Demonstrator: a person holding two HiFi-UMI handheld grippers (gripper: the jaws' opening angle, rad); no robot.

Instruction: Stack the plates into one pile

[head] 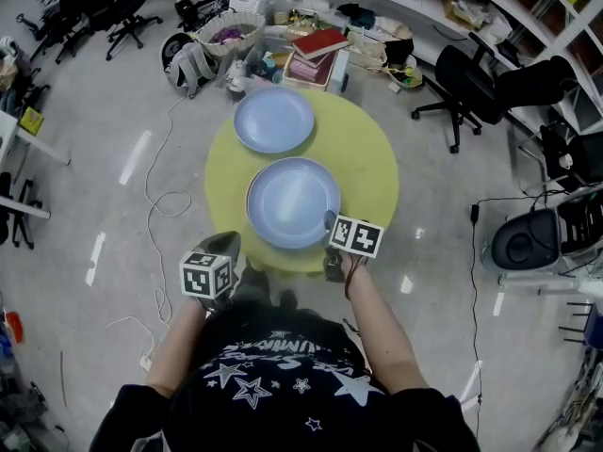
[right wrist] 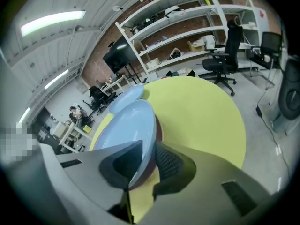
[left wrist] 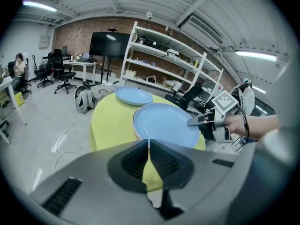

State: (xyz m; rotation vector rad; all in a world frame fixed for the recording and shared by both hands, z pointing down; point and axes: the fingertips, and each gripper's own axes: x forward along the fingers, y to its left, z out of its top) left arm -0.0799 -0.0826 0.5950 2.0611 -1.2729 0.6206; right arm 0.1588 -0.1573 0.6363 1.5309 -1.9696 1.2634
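**Q:** Where are the plates?

**A:** Two pale blue plates lie apart on a round yellow-green table (head: 369,163). The near plate (head: 287,196) sits close to the person's edge of the table. The far plate (head: 273,119) sits beyond it, toward the opposite edge. There is a narrow gap between them, and neither is stacked on the other.

**Q:** What are the grippers doing?

**A:** The right gripper (head: 331,220) is at the near plate's rim on the person's right. Its jaws stand a little apart with the rim slotted between them. One jaw is above the blue face and the other is beneath the reddish-brown underside. The pads do not appear to clamp the rim, and the plate looks flat on the table. The left gripper (head: 226,242) hangs just off the table's near left edge. Its jaws are pressed together with nothing between them, and it touches neither plate.

**Q:** And around the table?

**A:** The floor (head: 113,281) is grey and glossy, and a white cable (head: 158,196) loops across it to the left. Past the table there is a cluster of bags and boxes with a red book (head: 320,41) on top. A black office chair (head: 464,81) stands to the right.
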